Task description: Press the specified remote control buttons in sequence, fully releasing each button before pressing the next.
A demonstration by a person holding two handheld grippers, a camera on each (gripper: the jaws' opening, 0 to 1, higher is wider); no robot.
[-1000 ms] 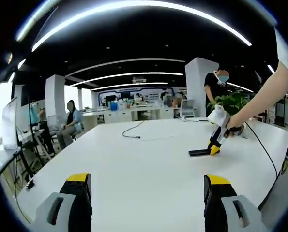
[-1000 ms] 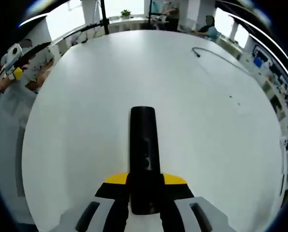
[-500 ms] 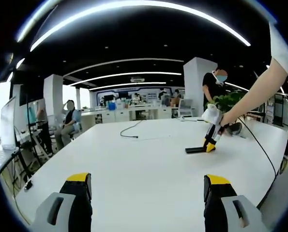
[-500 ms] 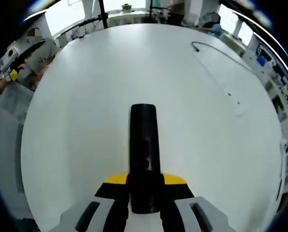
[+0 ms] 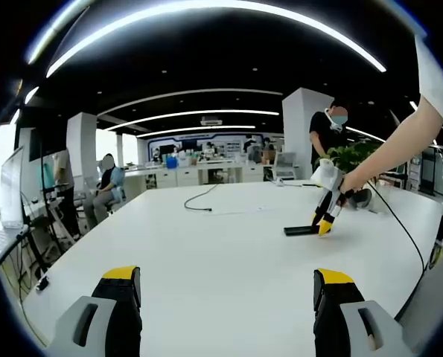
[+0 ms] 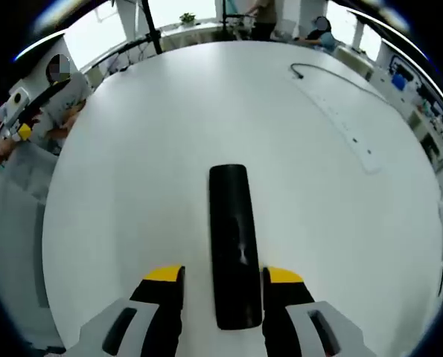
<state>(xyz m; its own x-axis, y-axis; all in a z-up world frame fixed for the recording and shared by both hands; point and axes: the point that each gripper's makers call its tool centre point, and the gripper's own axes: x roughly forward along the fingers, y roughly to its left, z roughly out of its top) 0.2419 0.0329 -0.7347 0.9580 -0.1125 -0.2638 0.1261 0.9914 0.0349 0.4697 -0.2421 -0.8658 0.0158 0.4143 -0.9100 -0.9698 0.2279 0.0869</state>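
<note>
In the right gripper view the right tool [image 6: 222, 277] stood released, its two yellow-tipped black jaws parted to either side of the long black plastic remote control [image 6: 234, 254]. The remote lay flat on the broad white bench [image 6: 132, 186], its near end between the jaws with a strip of white showing on each side, so the jaws flanked it without clamping it (whether a jaw tip brushed its edge could not be told). Its length ran straight away from the camera toward the middle of the bench.

In the left gripper view the left tool [image 5: 227, 291] was likewise released, its yellow-capped jaws wide apart above bare bench top, gripping nothing. Farther across the bench, to the right, the remote control [image 5: 301, 230] lay as a thin dark bar, with the right tool [image 5: 323, 225] pointed down at its end and a person's hand [image 5: 345, 184] and bare forearm reaching in from the right edge.

Beyond that, a thin dark cable [image 5: 200, 201] trailed over the far part of the bench. Behind it stood a green potted plant [image 5: 355, 157], white square pillars [image 5: 83, 152], a seated person [image 5: 108, 190] at left and a standing person in dark clothes [image 5: 329, 137].
</note>
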